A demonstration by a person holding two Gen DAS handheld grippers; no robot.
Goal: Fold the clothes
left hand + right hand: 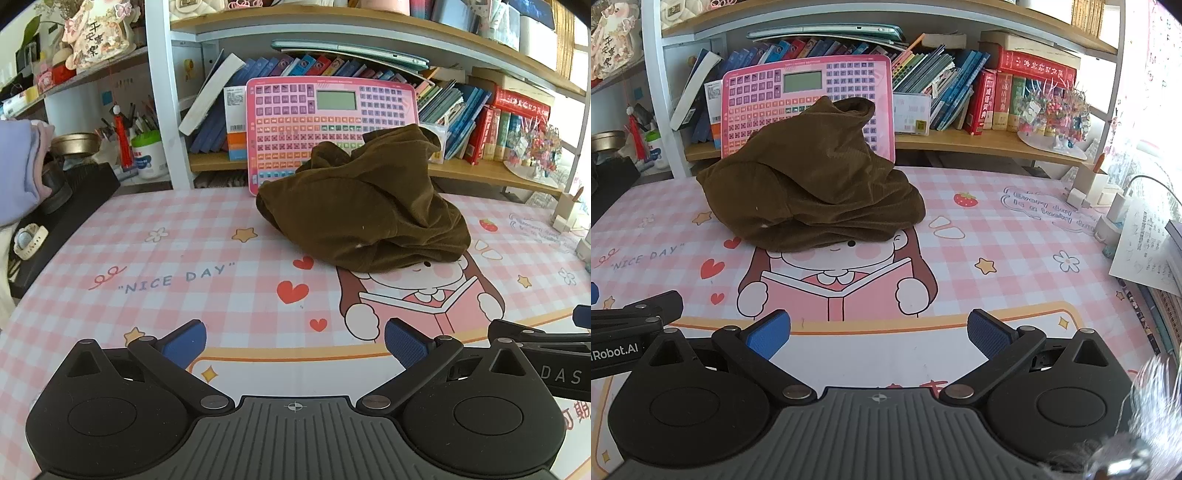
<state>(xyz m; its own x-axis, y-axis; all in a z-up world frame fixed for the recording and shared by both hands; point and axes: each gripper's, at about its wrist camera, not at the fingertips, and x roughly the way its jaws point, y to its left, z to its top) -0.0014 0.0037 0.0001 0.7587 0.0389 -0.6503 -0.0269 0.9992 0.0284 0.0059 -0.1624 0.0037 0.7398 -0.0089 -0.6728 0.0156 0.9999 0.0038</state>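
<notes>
Desk mat (229, 236): glossy pink-and-white check, cartoon girl reading, "NICE DAY" lettering. Brown corduroy garment (365, 206) heaped unfolded at 12 o'clock of both grippers, fine-ribbed, soft matte, rumpled to a peak; its rear leans against the pink toy keyboard (295, 114), hard plastic, rounded corners. Left gripper (295, 343) and right gripper (879, 334): black, blue textured pads spread wide, nothing held, well apart from the cloth.
</notes>
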